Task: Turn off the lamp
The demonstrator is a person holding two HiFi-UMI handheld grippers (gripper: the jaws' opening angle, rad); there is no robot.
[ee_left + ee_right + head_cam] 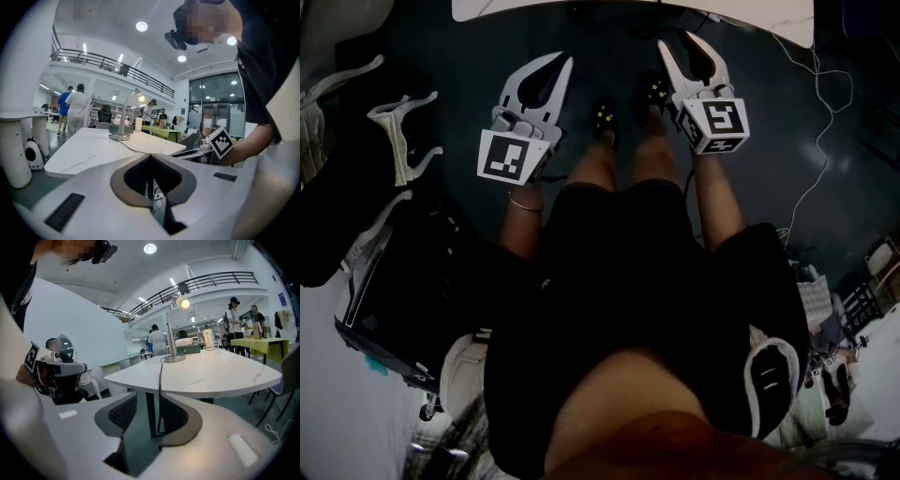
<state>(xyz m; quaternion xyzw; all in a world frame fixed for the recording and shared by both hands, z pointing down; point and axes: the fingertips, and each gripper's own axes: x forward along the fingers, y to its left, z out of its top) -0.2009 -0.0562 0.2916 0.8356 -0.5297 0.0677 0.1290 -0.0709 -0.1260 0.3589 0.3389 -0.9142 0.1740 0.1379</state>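
Bright open hall, railed mezzanine [108,63], recessed ceiling lights [141,26], glass entrance wall [215,104], white marble-topped table [225,371], dark glossy floor [769,141]

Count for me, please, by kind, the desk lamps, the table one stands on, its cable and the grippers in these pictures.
Desk lamp: 1
White table under it: 1
Lamp cable: 1
Grippers: 2, the left gripper and the right gripper
Total: 5
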